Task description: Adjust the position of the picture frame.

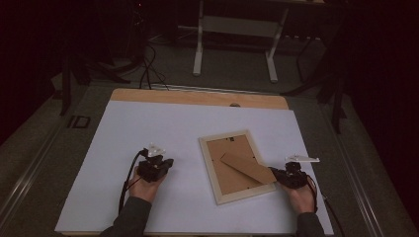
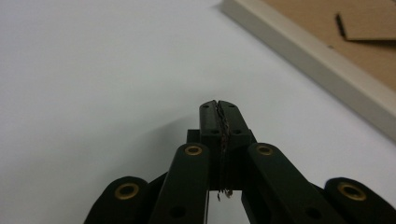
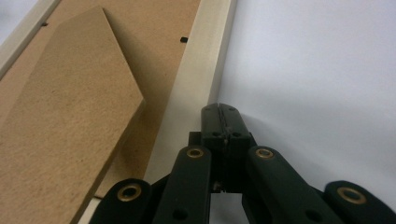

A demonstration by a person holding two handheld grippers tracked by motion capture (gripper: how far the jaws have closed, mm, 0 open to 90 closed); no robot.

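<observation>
Left gripper (image 1: pixel 165 164) jaws together on nothing, right gripper (image 1: pixel 273 172) jaws together beside picture frame (image 1: pixel 237 166), frame face-down on white tabletop (image 1: pixel 148 128).

Overhead forward-down view, two close gripper views, sharing picture frame (image 1: pixel 236 165)

One picture frame (image 1: pixel 237 166), lying face down on one white sheet (image 1: pixel 148 128) spread over one wooden table (image 1: pixel 197 97). One brown cardboard stand flap (image 1: pixel 248 168) on one brown backing board (image 1: pixel 225 170). Two handheld grippers, left gripper (image 1: pixel 170 161) and right gripper (image 1: pixel 271 170), each in one hand; one white-legged stand (image 1: pixel 236 29) behind the table.
</observation>
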